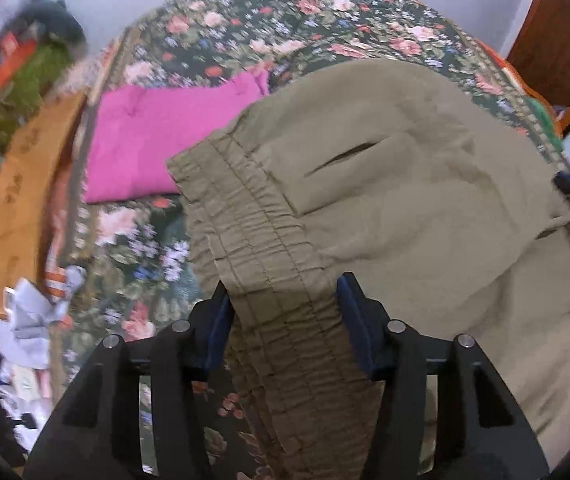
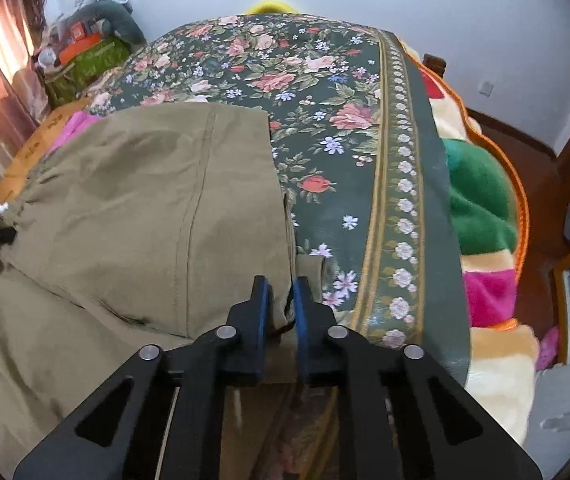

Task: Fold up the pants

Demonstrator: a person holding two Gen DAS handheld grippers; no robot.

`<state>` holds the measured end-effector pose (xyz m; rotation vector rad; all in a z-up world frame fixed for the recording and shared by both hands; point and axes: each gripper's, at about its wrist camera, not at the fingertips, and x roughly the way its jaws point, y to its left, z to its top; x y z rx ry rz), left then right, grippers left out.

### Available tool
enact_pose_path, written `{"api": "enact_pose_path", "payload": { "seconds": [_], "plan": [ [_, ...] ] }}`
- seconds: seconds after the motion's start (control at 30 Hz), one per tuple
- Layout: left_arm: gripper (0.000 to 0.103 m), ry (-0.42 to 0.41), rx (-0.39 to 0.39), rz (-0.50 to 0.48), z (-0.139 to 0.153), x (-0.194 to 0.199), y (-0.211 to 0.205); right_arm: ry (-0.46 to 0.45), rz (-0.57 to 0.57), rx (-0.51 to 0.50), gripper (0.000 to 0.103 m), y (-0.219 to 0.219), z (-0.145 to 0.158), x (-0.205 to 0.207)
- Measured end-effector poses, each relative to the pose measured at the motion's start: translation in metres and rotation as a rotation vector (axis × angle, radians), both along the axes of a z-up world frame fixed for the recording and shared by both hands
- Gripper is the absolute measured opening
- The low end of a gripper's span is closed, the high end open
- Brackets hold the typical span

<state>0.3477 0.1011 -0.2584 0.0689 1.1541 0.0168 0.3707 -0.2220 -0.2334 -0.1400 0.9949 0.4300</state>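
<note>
While the pants point(image 1: 405, 184) lie spread on the floral bedspread point(image 1: 269, 28), their elastic waistband point(image 1: 269, 264) runs between the fingers of the left gripper point(image 1: 283, 292), both pads against the gathered fabric. At the pants' other side, the right gripper point(image 2: 281, 292) is pinched nearly closed on a fold at the cloth's edge. Beyond the waistband lies a pink cloth point(image 1: 157, 140). Past the pants' right edge, a colourful blanket point(image 2: 481, 208) borders the bedspread.

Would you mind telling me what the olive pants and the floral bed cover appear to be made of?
The olive-khaki pants look like thin matte woven cotton or blend: fine creases, stitched gathered waistband. The dark green floral bed cover seems printed woven cloth, slightly smooth; fibre uncertain.
</note>
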Motion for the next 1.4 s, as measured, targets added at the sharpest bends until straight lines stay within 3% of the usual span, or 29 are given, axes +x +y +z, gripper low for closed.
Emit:
{"api": "enact_pose_path", "payload": {
  "seconds": [0.2, 0.5, 0.67, 0.8, 0.87, 1.03, 1.2, 1.3, 1.4],
  "plan": [
    [0.053, -0.039, 0.082, 0.022, 0.0, -0.004, 0.0, -0.039, 0.02, -0.082, 0.002, 0.004, -0.004, 0.0],
    [0.056, -0.024, 0.027, 0.019, -0.004, -0.003, 0.01, -0.027, 0.031, -0.133, 0.002, 0.01, -0.008, 0.0],
    [0.064, -0.008, -0.016, 0.026, 0.003, -0.005, 0.016, -0.024, 0.037, -0.13, 0.002, 0.01, 0.001, -0.001],
    [0.065, -0.022, 0.026, 0.021, 0.018, -0.01, 0.016, -0.038, 0.02, -0.121, 0.004, 0.009, 0.016, -0.006],
    [0.066, -0.042, 0.035, 0.013, 0.027, -0.013, 0.016, -0.059, 0.012, -0.112, 0.008, 0.009, 0.027, -0.008],
    [0.075, -0.118, 0.003, 0.028, 0.055, -0.016, 0.021, -0.164, 0.009, -0.075, 0.045, 0.016, 0.063, -0.014],
    [0.081, -0.188, 0.02, 0.033, 0.079, -0.006, 0.024, -0.263, 0.03, -0.036, 0.068, 0.035, 0.092, -0.016],
    [0.084, -0.219, 0.034, 0.042, 0.088, 0.004, 0.028, -0.291, 0.048, -0.024, 0.076, 0.047, 0.1, -0.011],
    [0.088, -0.232, 0.023, 0.057, 0.089, 0.016, 0.037, -0.303, 0.069, -0.025, 0.078, 0.062, 0.1, 0.001]
  ]
}}
